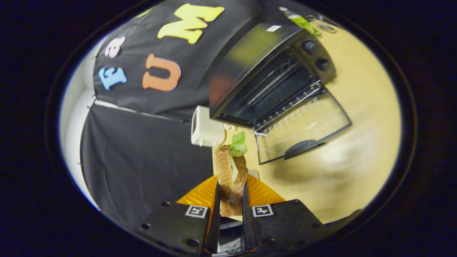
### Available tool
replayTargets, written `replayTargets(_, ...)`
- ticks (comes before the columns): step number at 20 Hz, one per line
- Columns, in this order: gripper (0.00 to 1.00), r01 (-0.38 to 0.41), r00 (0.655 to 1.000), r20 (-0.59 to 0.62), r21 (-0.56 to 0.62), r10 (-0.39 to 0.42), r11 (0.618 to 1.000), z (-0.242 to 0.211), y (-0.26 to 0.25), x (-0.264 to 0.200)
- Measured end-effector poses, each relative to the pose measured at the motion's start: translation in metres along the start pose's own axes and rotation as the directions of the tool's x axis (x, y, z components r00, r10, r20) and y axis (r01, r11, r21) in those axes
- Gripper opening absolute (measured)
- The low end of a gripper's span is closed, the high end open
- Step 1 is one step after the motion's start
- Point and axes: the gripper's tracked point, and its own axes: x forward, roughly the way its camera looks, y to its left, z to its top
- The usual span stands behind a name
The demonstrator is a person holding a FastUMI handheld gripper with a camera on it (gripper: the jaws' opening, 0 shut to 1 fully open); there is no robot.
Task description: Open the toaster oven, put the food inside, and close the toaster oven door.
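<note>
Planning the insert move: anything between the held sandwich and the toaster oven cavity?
Nothing visible blocks it. The tool is shut on the sandwich, and the toaster oven lies beyond it with its glass door folded down and the cavity open. A small white appliance sits beside the oven, off the path.

My two-finger gripper reaches forward with its two flat fingers drawn close together, running nearly parallel, one on each side of a brown toasted sandwich with green lettuce. Both fingers press against the sandwich's sides, so I have it clamped upright between them, most of it sticking out past the fingertips. Behind the fingers sit the two blocky finger mounts, each with a small square printed marker on top, level with each other
</note>
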Motion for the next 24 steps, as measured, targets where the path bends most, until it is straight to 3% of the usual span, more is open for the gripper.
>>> replayTargets(6, 0.31, -0.074, 0.967, 0.256, 0.218, 0.016, 0.973, 0.064, -0.037, -0.006)
replayTargets(9, 0.32, -0.117, 0.939, 0.342, 0.254, 0.024, 0.96, 0.094, -0.045, 0.008)
replayTargets(14, 0.32, -0.208, 0.871, 0.489, 0.299, 0.037, 0.931, 0.134, -0.055, 0.038)
replayTargets(20, 0.31, -0.264, 0.791, 0.612, 0.365, -0.017, 0.893, 0.163, -0.071, 0.069)
replayTargets(24, 0.37, -0.216, 0.808, 0.588, 0.364, -0.043, 0.906, 0.158, -0.066, 0.095)
